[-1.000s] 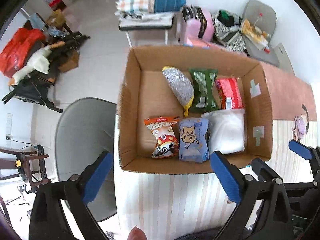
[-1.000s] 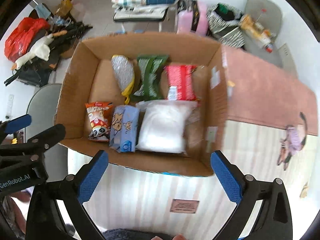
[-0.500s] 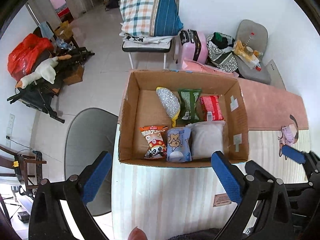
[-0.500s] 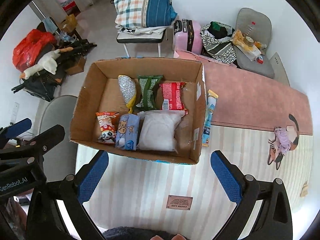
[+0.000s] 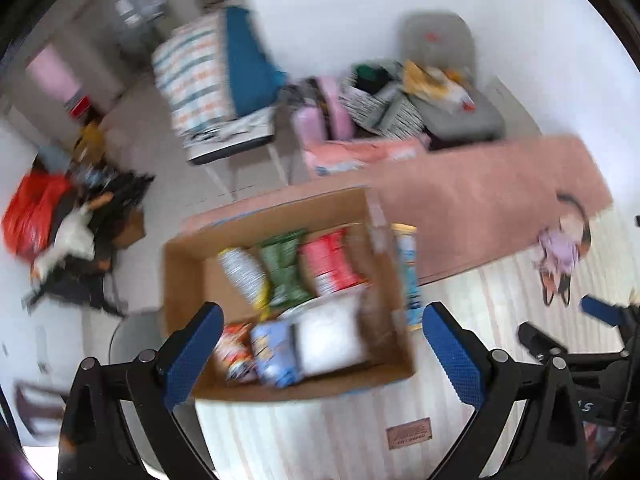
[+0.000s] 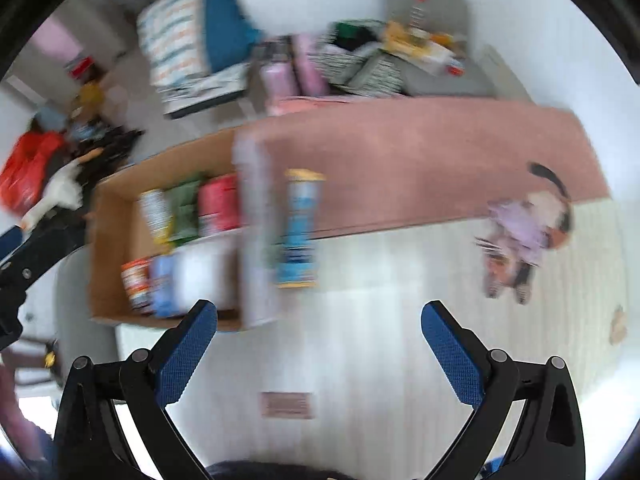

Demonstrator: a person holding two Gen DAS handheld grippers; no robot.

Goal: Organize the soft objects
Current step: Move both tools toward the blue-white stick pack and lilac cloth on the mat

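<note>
Both views are motion-blurred and look down on a surface covered by a pale striped cloth (image 6: 380, 320) with a pink mat (image 6: 420, 160) laid along its far side. Beyond it lies a cluttered room: a white wall, a pale tiled floor, a folded plaid and blue blanket (image 5: 208, 76) on a stand, a pink suitcase (image 5: 324, 116), a grey chair (image 5: 444, 64) heaped with bags, and a red bag (image 5: 32, 208) at far left. An open cardboard box (image 5: 184, 280) sits on the striped cloth. Along its far row lie a silver packet (image 5: 242, 272), a green packet (image 5: 284, 268) and a red packet (image 5: 332, 264); along its near row lie an orange snack bag (image 5: 234, 352), a pale blue pack (image 5: 274, 354) and a white pouch (image 5: 332, 340). Just outside the box's right wall lies a blue and yellow snack packet (image 6: 300, 232), half on the mat, half on the cloth. A cat-shaped soft toy (image 6: 520, 232) rests well to the right. The left gripper (image 5: 320, 354) hovers over the box's near edge, spread wide and empty. The right gripper (image 6: 318, 354) hovers above the bare cloth, likewise spread wide and empty.
</note>
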